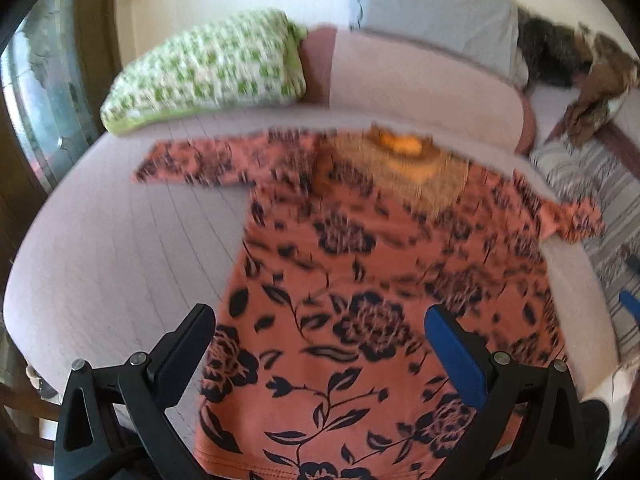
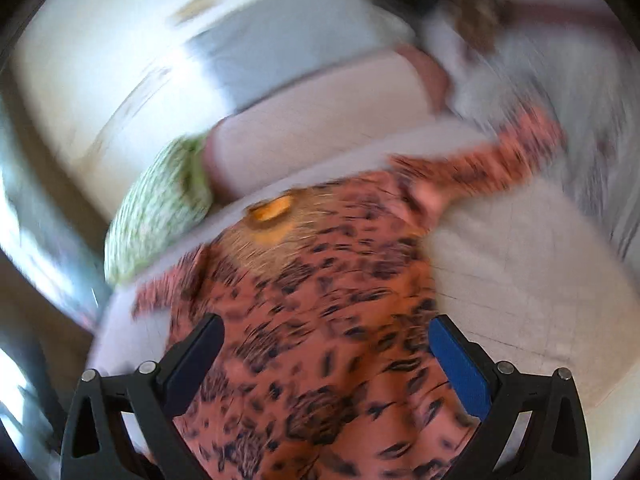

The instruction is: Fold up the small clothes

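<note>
A small orange dress (image 1: pixel 360 280) with dark floral print lies spread flat on a pale bed (image 1: pixel 120 248), sleeves out to both sides and a yellow neck patch (image 1: pixel 404 148) at the far end. My left gripper (image 1: pixel 320 316) hovers open above the dress's lower half, its fingers (image 1: pixel 188 340) spread wide with nothing between them. In the right wrist view the same dress (image 2: pixel 320 320) is blurred by motion; my right gripper (image 2: pixel 326 328) is open over its middle, holding nothing.
A green-and-white checked pillow (image 1: pixel 204 72) lies at the bed's far left, a pink bolster (image 1: pixel 420 88) behind the dress. A grey pillow (image 1: pixel 432 8) leans against the wall. Brown cloth (image 1: pixel 600 84) and a striped cover (image 1: pixel 592 192) lie to the right.
</note>
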Available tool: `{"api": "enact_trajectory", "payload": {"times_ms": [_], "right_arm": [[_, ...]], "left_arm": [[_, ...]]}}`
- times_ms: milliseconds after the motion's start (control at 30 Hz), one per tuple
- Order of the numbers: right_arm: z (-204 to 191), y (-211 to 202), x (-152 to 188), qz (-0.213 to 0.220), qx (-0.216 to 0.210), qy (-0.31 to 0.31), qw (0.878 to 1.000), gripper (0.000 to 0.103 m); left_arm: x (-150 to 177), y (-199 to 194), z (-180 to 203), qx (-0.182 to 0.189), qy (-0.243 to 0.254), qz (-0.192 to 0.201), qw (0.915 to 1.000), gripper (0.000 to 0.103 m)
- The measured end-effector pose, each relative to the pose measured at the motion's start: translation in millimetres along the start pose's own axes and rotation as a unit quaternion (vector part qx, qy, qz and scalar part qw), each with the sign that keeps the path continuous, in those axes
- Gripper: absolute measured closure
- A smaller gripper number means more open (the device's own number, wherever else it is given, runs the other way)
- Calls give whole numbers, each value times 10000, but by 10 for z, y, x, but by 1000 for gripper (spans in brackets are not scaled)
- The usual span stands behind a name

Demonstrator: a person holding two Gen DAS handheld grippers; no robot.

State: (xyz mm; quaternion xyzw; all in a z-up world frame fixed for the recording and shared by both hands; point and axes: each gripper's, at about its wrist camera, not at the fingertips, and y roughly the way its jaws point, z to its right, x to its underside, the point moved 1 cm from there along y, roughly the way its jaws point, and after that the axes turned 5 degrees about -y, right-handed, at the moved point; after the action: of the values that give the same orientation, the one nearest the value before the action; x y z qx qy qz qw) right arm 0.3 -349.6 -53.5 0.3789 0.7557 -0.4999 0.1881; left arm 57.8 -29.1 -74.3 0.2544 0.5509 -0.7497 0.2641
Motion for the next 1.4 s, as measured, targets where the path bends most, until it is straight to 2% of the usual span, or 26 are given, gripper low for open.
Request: {"api": "enact_trajectory", "payload": {"times_ms": [33,67,100,200,267,300,367,467,567,600,633,667,700,767,833,900,967,1067,1133,1200,1267,1300,1333,1367,1400], "right_arm": [[279,70,-70,-94,-11,471,9988,0],[669,152,-213,-78,87,989,9950,0],[877,195,-315,47,85,1271,9918,0],[1597,404,-772,306,399,1862,9812,2],[1990,634,-1082,322,669,2081,9753,11],[2145,731,-1223,377,735,2227,9714,14],[2445,946,-1487,419,1045,2424,9636,27],[2777,1245,-1667,335,1408,2748,9505,28],[2989,1470,-1710,293,1652,3107,9356,28],[3027,1537,-1721,260,1686,3142,9339,30],[3049,1605,-1775,194,1874,3049,9336,46],[3055,1645,-1836,179,1917,2926,9367,90],[3043,1700,-1917,90,1862,2811,9414,98],[2825,1682,-2083,206,1898,2295,9544,99],[2411,1591,-2252,412,1775,1558,9708,99],[1767,1399,-2376,758,1295,932,9843,99],[1039,1273,-2384,850,714,345,9932,99],[-134,1301,-2152,703,-32,-457,9965,99],[-775,1412,-1891,538,-246,-876,9944,97],[-1344,1692,-1452,154,-717,-938,9929,95],[-1722,2037,-1058,-354,-1055,-1078,9879,95],[-1843,2222,-906,-532,-1132,-1244,9843,91],[-1963,2476,-726,-780,-1055,-1634,9778,75],[-1952,2648,-640,-1006,-926,-1763,9748,40],[-1865,2770,-544,-1257,-819,-1702,9739,25]], "left_arm": [[20,139,34,-16,88,-99,9999,0],[21,239,47,-65,221,232,9995,0],[33,333,64,-111,310,202,9993,0],[106,545,139,-40,296,-321,9990,0],[101,651,132,-117,311,-494,9982,0],[82,684,127,-143,300,-502,9982,0],[21,711,99,-132,229,-361,9990,0],[-98,737,-6,-199,163,-96,9996,0],[-150,834,-89,-169,47,-143,9997,0],[-152,871,-107,-175,13,-187,9997,0],[-152,908,-133,-203,1,-243,9995,0],[-143,921,-148,-216,4,-247,9995,0],[-137,924,-173,-246,15,-240,9994,0],[-124,894,-237,-337,48,-145,9993,0],[-132,869,-331,-365,-57,-75,9993,0],[-149,848,-399,-319,-227,-39,9992,0],[-158,795,-477,-265,-375,45,9989,0],[-148,698,-547,-218,-480,163,9985,0],[-142,625,-600,-233,-515,238,9981,0],[-147,547,-676,-235,-584,334,9975,0],[-161,490,-788,-291,-657,421,9965,0],[-171,479,-852,-335,-700,442,9960,0],[-190,484,-932,-366,-760,437,9955,0],[-210,493,-983,-370,-804,432,9951,0],[-238,502,-1056,-392,-846,442,9947,0]]}}
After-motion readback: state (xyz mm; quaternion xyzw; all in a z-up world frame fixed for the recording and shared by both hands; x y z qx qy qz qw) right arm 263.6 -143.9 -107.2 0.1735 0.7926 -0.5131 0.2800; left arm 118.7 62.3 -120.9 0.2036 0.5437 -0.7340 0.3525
